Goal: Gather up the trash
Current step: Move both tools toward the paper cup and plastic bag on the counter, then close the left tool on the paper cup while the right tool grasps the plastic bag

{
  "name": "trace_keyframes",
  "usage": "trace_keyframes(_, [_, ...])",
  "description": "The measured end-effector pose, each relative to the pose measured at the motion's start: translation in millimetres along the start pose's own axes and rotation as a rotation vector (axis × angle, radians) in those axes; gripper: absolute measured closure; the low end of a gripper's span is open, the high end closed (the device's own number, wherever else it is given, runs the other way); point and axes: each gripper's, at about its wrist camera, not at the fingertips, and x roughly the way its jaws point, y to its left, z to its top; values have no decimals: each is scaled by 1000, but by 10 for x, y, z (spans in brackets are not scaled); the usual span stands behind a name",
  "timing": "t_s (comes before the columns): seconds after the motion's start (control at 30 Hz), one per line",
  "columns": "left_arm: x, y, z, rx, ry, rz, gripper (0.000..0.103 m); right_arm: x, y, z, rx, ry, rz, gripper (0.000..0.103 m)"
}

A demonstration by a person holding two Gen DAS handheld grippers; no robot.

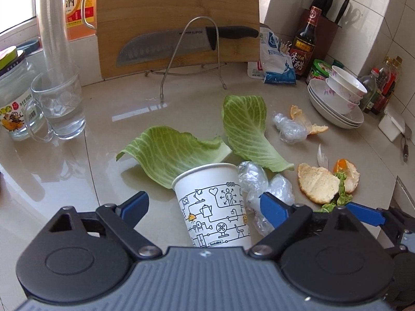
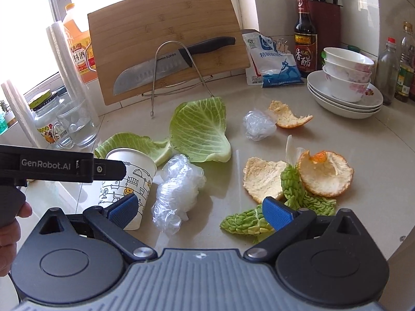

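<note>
Left wrist view: base of the paper cup [image 1: 215, 207] was hidden behind the gripper housing, so its footing on the counter [image 1: 64, 181] could not be told. Crumpled plastic wrap [image 1: 267, 189] lay partly behind the blue right finger. Green vegetable scraps [image 1: 339, 194] were mostly covered; only a strip showed. Cutting board [image 1: 176, 7] was cut off by the top edge.

Right wrist view: the other gripper's arm crossed the cup [image 2: 135, 178] and hid part of its rim. Knife block [image 2: 324, 23] handles ran off the top. Bottle labels at far right [image 2: 404, 77] were too small to read.
</note>
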Motion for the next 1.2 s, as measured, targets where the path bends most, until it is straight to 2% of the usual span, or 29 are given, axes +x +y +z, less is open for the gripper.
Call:
trace_keyframes(0.13, [149, 11, 13, -15, 49, -23, 20, 93, -33, -5, -12, 27, 23, 0])
trace_keyframes(0.27, [219, 15, 28, -26, 61, -52, 21, 147, -51, -9, -12, 42, 40, 1])
trace_keyframes(0.37, [263, 26, 34, -29, 81, -62, 39, 174, -41, -7, -18, 50, 49, 1])
trace_keyframes(0.53, [250, 73, 35, -16, 70, -50, 39, 242, -2, 17, -27, 55, 68, 3])
trace_keyframes(0.93, [240, 134, 45, -9, 74, -55, 39, 532, 150, 97, -74, 83, 86, 30])
trace_keyframes(1.03, [243, 135, 49, -5, 75, -60, 39, 566, 160, 105, -73, 89, 79, 40])
trace_keyframes(1.1, [241, 135, 48, -1, 76, -62, 39, 584, 157, 104, -69, 96, 77, 50])
trace_keyframes(1.2, [235, 132, 53, 13, 78, -67, 39, 590, 149, 102, -57, 96, 71, 53])
